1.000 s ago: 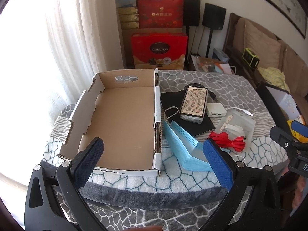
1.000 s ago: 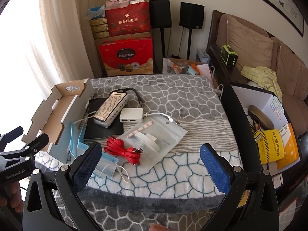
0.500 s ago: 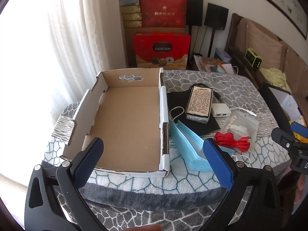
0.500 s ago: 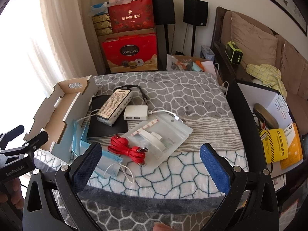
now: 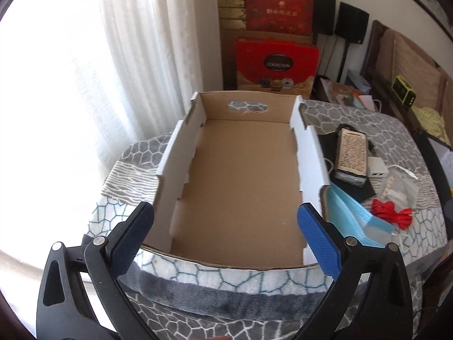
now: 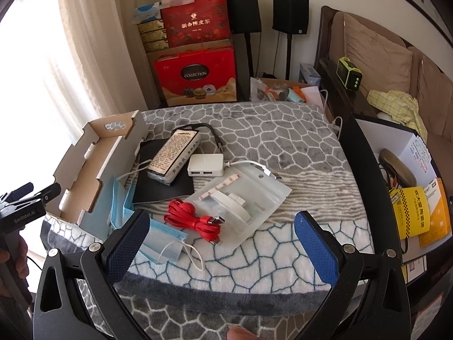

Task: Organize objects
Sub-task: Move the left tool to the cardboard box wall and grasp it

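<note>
An open, empty cardboard tray (image 5: 243, 187) lies on the blanket-covered table; it also shows in the right wrist view (image 6: 85, 170). My left gripper (image 5: 225, 229) is open and empty at the tray's near edge. Right of the tray lie blue face masks (image 6: 167, 240), a red cable (image 6: 195, 221), a clear zip bag (image 6: 243, 198), a white USB hub (image 6: 205, 164), a power bank (image 6: 174, 151) and a black notebook (image 6: 164, 181). My right gripper (image 6: 220, 235) is open and empty, just short of the red cable and masks.
The grey patterned blanket (image 6: 269, 136) covers the table. Red gift boxes (image 6: 195, 76) and black speakers (image 6: 290, 14) stand behind it. A sofa (image 6: 376, 56) and a box of yellow packets (image 6: 410, 212) are on the right. A bright curtained window (image 5: 85, 85) is on the left.
My left gripper has swung left and moved closer, so the tray now sits centred between its fingers. My right gripper has moved a little forward toward the loose items.
</note>
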Tool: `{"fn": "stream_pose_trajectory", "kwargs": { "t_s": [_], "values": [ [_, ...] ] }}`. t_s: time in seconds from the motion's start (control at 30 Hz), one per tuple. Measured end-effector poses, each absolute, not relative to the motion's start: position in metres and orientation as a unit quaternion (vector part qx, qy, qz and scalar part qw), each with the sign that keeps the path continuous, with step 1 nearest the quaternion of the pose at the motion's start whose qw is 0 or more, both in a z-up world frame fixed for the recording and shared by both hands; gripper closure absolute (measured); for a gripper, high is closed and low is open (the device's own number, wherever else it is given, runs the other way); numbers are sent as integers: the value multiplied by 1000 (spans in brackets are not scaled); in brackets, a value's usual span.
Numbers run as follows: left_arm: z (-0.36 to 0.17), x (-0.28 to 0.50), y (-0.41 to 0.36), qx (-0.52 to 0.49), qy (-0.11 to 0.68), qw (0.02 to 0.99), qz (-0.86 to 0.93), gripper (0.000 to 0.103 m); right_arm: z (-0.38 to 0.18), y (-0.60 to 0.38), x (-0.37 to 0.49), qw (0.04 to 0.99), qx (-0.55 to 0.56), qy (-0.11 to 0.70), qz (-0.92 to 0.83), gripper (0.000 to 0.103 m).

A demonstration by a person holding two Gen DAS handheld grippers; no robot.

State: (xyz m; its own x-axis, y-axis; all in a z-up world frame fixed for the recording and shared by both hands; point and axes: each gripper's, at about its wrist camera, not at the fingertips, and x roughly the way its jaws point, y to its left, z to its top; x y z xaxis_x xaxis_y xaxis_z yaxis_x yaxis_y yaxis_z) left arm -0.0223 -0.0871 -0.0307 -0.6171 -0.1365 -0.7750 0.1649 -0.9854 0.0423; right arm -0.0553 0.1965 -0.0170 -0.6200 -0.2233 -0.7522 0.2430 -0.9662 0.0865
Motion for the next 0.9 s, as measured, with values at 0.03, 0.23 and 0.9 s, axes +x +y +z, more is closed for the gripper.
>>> {"fn": "stream_pose_trajectory", "kwargs": {
  "t_s": [0.03, 0.23, 0.9],
  "values": [
    [-33, -23, -93, 431, 18, 91, -897, 5, -18, 197, -55, 130, 417, 11, -900, 0],
    [-49, -33, -128, 451, 34, 105, -886, 12, -22, 194, -58, 135, 421, 12, -897, 0],
    [-90, -62, -162, 509, 28, 68, -858, 88, -39, 186, -81, 156, 442, 34, -883, 44]
  ]
}}
